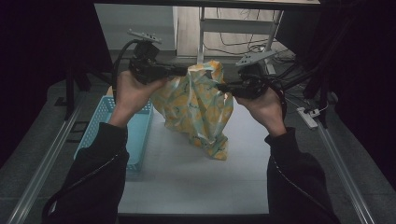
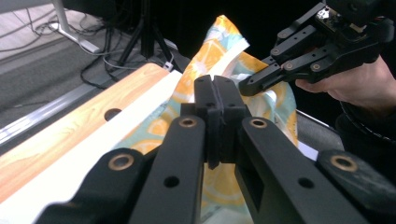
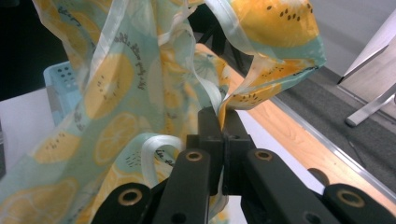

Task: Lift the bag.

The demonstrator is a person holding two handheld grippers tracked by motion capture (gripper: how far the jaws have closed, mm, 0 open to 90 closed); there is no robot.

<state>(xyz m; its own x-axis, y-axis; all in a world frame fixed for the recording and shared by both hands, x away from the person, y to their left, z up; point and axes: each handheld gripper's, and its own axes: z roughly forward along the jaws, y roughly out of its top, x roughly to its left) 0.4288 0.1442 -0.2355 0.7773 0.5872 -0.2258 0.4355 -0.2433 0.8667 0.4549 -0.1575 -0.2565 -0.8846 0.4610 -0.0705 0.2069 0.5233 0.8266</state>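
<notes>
At the left of the high view a light blue basket (image 1: 135, 135) stands on the white table (image 1: 196, 182), and its far end lies just below the person's left hand (image 1: 133, 93). This hand holds the left gripper (image 1: 180, 71) above the table, and its black jaws point to the right, toward the middle. In the left gripper view the two jaws are pressed together, and a piece of the bag (image 2: 219, 60) is pinched between them. The bag (image 1: 198, 105) is a thin plastic one, pale green-blue with a print of orange fruit slices, and it hangs between the two grippers over the middle of the table. Its upper edge is lifted and its lower end hangs down toward the table; I cannot tell if this end touches the surface. To the right, the right hand (image 1: 264, 105) holds the right gripper (image 1: 218, 86), which points to the left at the other side of the bag's top. In the right gripper view its jaws are also closed, and they clamp a fold of the bag (image 3: 116, 88) near a pale handle strap (image 3: 156, 151). Along the far edge of the table runs a wooden strip (image 3: 299, 144).
</notes>
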